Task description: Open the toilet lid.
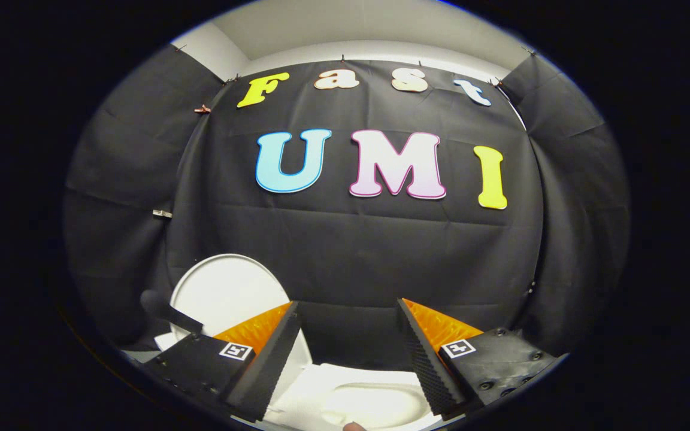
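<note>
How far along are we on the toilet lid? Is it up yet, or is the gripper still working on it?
Done: the toilet lid stands raised, upright beyond the left finger, and the open toilet bowl shows below, between the fingers. In hand: nothing; the gripper is open, fingers spread with only air between them, apart from the lid. Left: apparently nothing on the lid itself, though its hinge is hidden behind the finger.

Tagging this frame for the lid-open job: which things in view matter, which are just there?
Job:
- toilet lid, white, raised, beyond the left finger
- toilet bowl, white, open, low between the fingers
- gripper, fingers apart, holding nothing

Just there:
- black handle beside the lid
- black cloth wall behind
</note>
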A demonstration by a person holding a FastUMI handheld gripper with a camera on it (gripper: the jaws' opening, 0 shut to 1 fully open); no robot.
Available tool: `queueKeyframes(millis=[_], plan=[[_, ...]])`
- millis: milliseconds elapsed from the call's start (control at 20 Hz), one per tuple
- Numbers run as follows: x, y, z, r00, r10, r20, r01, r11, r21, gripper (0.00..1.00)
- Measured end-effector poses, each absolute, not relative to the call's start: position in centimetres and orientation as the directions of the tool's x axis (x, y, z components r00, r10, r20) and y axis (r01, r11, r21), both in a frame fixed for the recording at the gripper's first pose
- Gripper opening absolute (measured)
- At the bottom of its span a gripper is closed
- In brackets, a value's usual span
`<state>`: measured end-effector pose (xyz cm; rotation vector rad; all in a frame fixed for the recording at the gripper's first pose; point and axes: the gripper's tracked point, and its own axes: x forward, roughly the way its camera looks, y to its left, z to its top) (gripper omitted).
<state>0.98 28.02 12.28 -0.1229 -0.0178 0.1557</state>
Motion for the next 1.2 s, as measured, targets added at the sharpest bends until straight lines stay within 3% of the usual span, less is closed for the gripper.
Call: queueKeyframes(millis=[500, 750, 1000, 1200], plan=[[3.4, 17.1, 5.1, 0.995, 0.092, -0.046, -0.098, 0.983, -0.153, 0.98], [4.3, 13.3, 3.7, 0.999, 0.052, -0.016, -0.053, 0.996, -0.067, 0.98], [4.4, 9.4, 3.3, 0.998, -0.016, 0.054, 0.022, 0.995, -0.100, 0.98], [4.7, 9.2, 2.0, 0.999, 0.003, 0.047, 0.002, 0.996, -0.093, 0.99]])
